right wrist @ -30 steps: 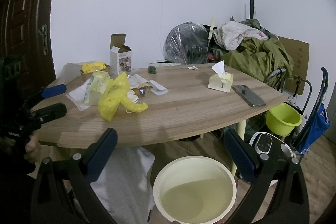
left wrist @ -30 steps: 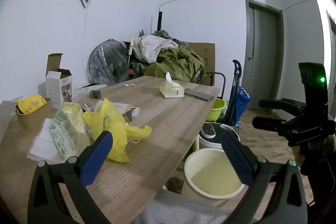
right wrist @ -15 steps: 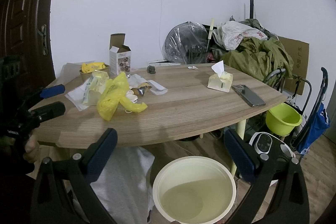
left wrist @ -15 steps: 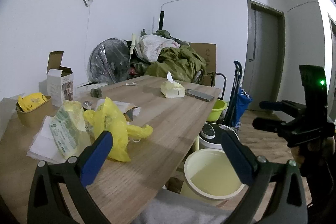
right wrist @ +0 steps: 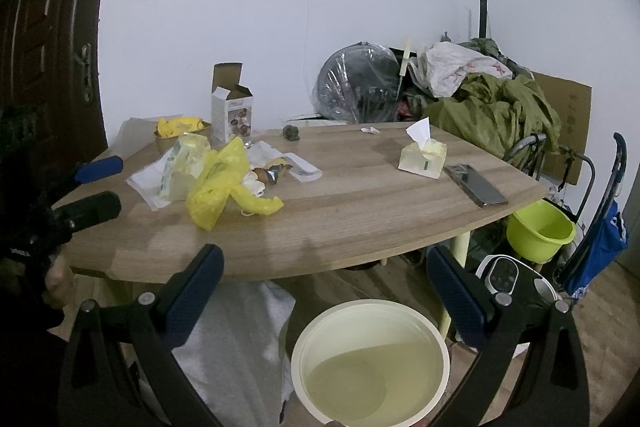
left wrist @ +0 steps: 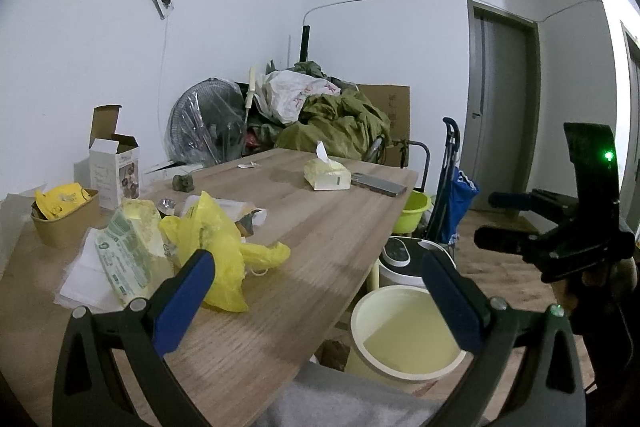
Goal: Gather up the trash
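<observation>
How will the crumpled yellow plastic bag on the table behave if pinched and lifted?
The yellow plastic bag is thin, crumpled film, so probably floppy and very light; it should sag and trail its twisted tail. It lies against the green-printed packet and wrappers, so it may drag those along.

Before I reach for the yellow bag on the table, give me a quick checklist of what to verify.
1. Left gripper open and holding nothing: ok.
2. Right gripper open and holding nothing: ok.
3. Yellow plastic bag in plain view on the table, nothing lying on top of it: ok.
4. Cream bucket on the floor by the table edge, mouth open to take trash: ok.
5. Phone and tissue pack lie apart from the trash pile: ok.
6. Whether the bag is tangled with the wrappers beside it: cannot tell.
</observation>
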A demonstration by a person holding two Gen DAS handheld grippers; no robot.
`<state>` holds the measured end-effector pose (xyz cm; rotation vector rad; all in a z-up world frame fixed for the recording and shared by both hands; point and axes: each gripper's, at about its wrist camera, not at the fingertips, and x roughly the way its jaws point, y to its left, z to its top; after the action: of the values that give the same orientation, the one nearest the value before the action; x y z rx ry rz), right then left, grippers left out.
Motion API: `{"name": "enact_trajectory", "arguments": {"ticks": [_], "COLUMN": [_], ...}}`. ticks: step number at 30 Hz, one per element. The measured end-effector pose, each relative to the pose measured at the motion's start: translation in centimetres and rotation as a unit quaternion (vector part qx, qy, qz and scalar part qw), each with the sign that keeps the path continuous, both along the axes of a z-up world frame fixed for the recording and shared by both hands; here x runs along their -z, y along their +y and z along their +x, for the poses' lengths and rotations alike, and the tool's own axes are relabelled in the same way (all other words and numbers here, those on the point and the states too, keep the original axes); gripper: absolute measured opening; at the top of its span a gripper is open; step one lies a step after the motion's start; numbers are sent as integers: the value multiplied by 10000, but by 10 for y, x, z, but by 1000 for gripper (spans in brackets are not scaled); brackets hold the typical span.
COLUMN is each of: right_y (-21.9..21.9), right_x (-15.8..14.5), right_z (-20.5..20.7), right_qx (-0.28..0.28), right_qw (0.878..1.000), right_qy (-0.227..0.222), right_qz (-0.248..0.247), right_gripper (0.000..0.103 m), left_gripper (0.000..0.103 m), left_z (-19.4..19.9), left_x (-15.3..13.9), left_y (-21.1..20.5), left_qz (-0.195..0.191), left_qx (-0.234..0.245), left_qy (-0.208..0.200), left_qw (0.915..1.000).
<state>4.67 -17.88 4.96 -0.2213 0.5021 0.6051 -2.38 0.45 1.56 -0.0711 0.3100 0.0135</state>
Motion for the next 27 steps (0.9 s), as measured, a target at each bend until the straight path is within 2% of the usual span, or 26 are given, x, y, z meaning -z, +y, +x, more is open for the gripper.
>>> {"name": "enact_trajectory", "arguments": {"ticks": [27], "right_y": [7], "right_x": [5], "right_z": [7], "right_qx": [-145], "right_qw": [9999], "right_qy": [40], "right_qz": [-30], "right_gripper": [101], "left_gripper": [103], "left_z": [0], "left_x": [-2], "left_y": [8], "left_qz": [-42], "left_qx": [-54], "left_qy": [15], "left_qw": [10000]}}
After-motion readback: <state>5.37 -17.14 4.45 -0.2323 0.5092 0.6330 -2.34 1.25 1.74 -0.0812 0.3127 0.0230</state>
